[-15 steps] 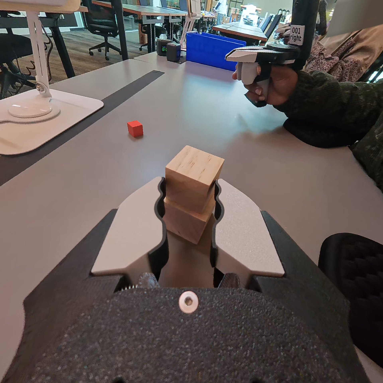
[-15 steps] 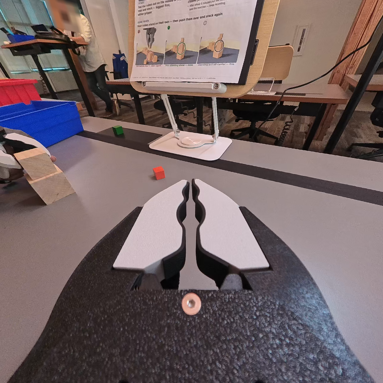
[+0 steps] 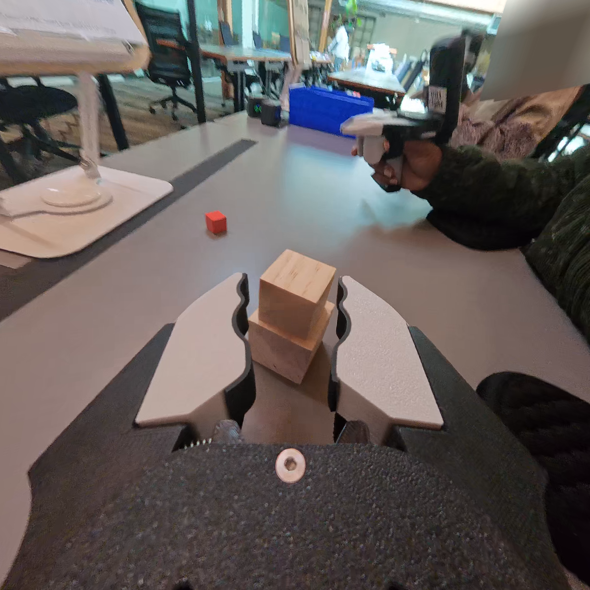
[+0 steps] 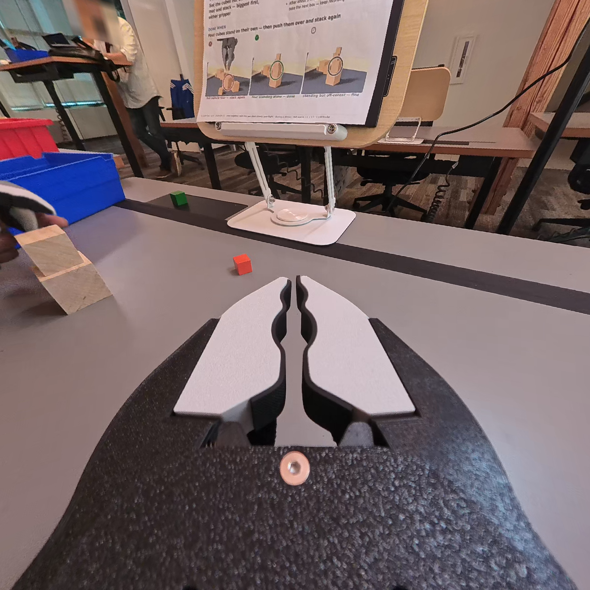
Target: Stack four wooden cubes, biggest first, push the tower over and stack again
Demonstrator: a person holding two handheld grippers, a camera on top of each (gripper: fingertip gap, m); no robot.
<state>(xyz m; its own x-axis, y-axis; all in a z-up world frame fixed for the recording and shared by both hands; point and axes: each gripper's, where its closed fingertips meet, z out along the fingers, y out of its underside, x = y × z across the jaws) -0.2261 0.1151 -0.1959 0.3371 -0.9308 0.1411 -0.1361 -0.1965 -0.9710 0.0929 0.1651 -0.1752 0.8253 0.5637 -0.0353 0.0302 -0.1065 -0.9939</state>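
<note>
Wooden cubes occupy the gap of our left gripper (image 3: 290, 284): a smaller cube (image 3: 295, 300) sits on a larger cube (image 3: 284, 351), rotated slightly and off-centre. The jaws stand open, with a visible gap between each pad and the upper cube, so nothing is gripped. We judge both cubes light, rigid and smooth; take hold on two opposite flat faces. Being cubes, they have no long axis; one corner points toward us. The stack stands mid-desk (image 3: 319, 198). Our right gripper (image 4: 293, 281) hovers with jaws nearly together and empty. A red cube (image 4: 242, 264) lies just beyond it; a green cube (image 4: 178, 198) sits near the far edge.
</note>
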